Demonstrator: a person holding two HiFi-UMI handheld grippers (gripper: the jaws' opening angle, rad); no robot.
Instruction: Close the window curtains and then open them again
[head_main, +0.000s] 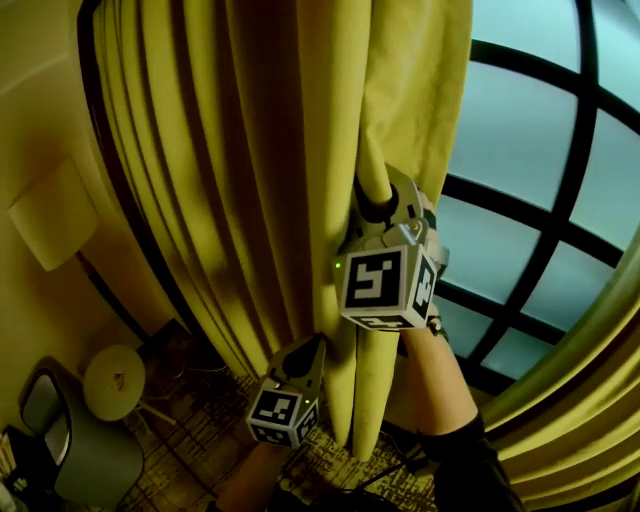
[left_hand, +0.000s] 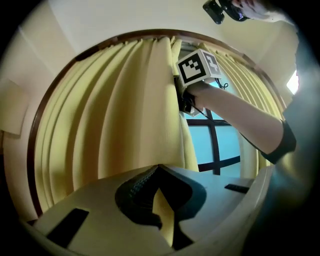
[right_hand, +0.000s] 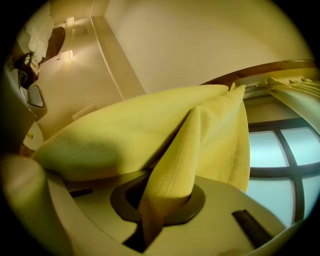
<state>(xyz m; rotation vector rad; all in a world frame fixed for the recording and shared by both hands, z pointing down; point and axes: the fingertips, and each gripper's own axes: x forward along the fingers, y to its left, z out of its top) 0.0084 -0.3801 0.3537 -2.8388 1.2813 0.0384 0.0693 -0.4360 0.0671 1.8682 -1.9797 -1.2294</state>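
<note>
Right gripper (head_main: 374, 192) nearest, jaws pressed together on fold of curtain (head_main: 230, 150) at its free edge; cloth rises away from between pads. Left gripper (head_main: 312, 352) below it, also clamped, thin strip of same edge pinched. Curtain gathered in thick folds left of both grippers; window (head_main: 520, 140) bare right of them. Judgement: glass mostly uncovered, so either closing hardly begun or re-opening nearly finished; cannot tell which. If first, whole pull across and return are left.
</note>
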